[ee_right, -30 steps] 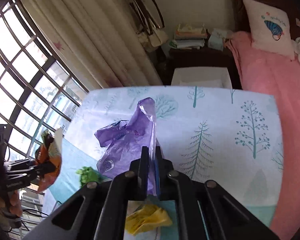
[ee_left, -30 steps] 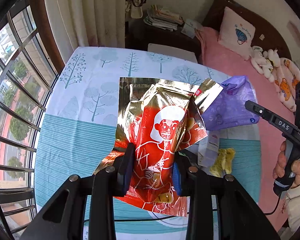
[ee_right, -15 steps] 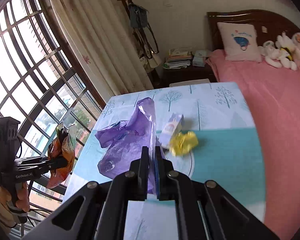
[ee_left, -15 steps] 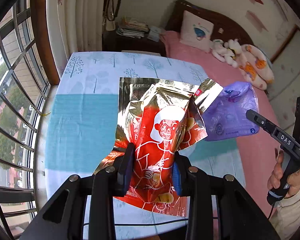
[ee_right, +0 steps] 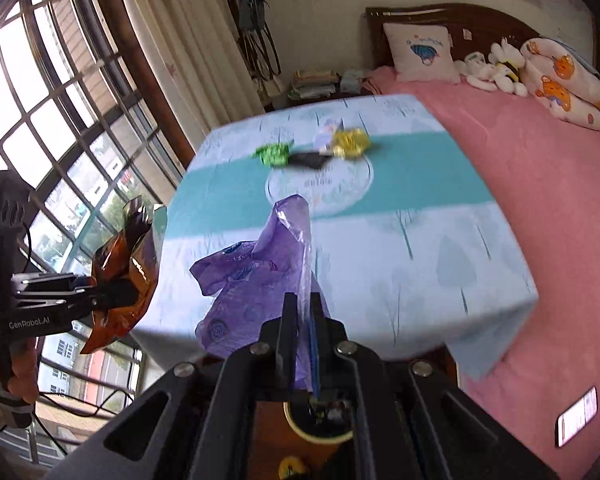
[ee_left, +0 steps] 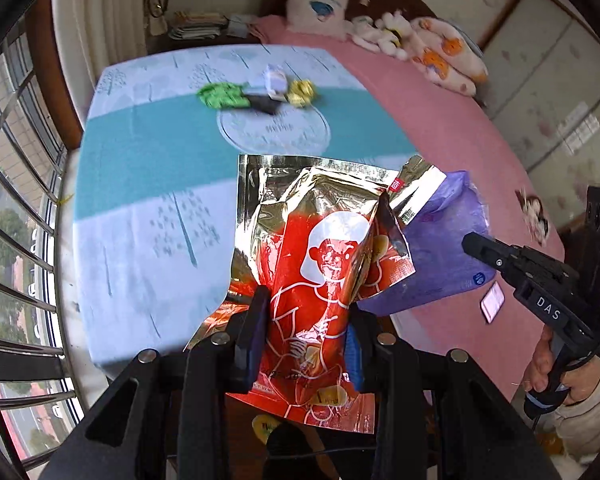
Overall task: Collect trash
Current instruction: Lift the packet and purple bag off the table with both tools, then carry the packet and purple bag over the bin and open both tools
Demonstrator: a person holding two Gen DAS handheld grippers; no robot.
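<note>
A red and gold foil snack bag point(ee_left: 320, 264) stands upright between the pads of my left gripper point(ee_left: 304, 320), which is shut on its lower half. My right gripper point(ee_right: 304, 308) is shut on the edge of a thin purple plastic bag point(ee_right: 256, 276) that hangs in front of it. Both grippers hover past the near edge of the table point(ee_left: 140, 152), side by side. Far back on the cloth lie a green wrapper point(ee_left: 222, 96), a black wrapper point(ee_left: 264, 104), a yellow wrapper point(ee_left: 302, 92) and a small carton point(ee_left: 275, 78).
A pink bed point(ee_right: 540, 168) runs along the table's right side, with a phone point(ee_right: 576, 416) lying on it. A barred window point(ee_right: 40, 120) and curtains fill the left. Below my right gripper sits a round yellow-rimmed container point(ee_right: 320, 436).
Both grippers have drawn back from the table with their loads still held. The wrappers and carton now lie far ahead, and the table's near edge has come into view.
</note>
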